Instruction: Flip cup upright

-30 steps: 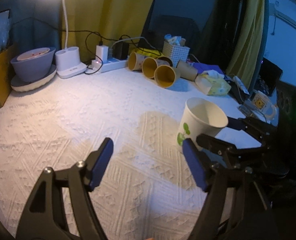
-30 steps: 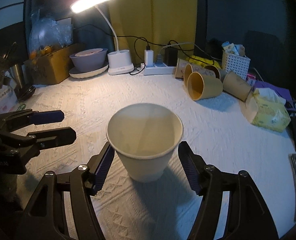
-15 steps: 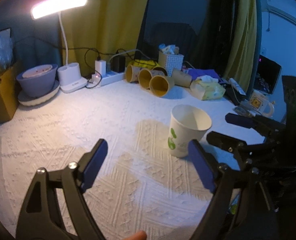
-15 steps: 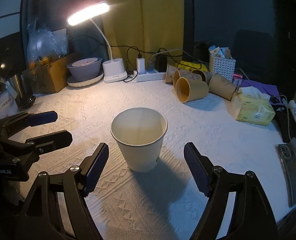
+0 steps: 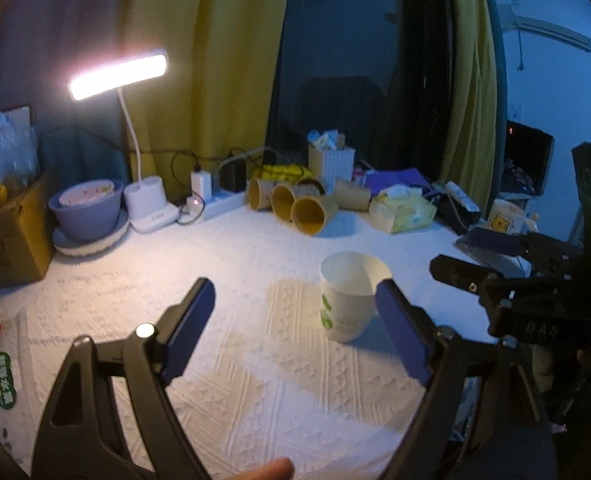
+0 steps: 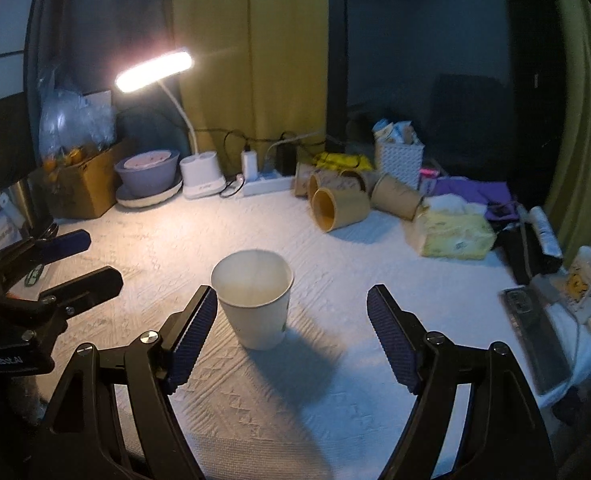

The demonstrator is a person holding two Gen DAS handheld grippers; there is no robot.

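A white paper cup (image 5: 349,295) with a green print stands upright, mouth up, on the white textured cloth (image 5: 255,380); it also shows in the right wrist view (image 6: 255,300). My left gripper (image 5: 295,328) is open and empty, pulled back, the cup just ahead of its right finger. My right gripper (image 6: 293,332) is open and empty, the cup standing free ahead of its left finger. Each gripper shows in the other's view, the right one (image 5: 495,264) and the left one (image 6: 55,264).
Several brown cups (image 6: 339,204) lie on their sides at the back, by a power strip (image 6: 267,184), lamp base (image 6: 201,176), stacked bowls (image 6: 147,176), cardboard box (image 6: 79,184), white basket (image 6: 399,156) and tissue pack (image 6: 451,232). A phone (image 6: 535,336) and mug (image 6: 587,284) lie right.
Both grippers have drawn back and up from the cup. The right gripper's jaws, close around the cup one second ago, have opened wider. The cup stays standing upright.
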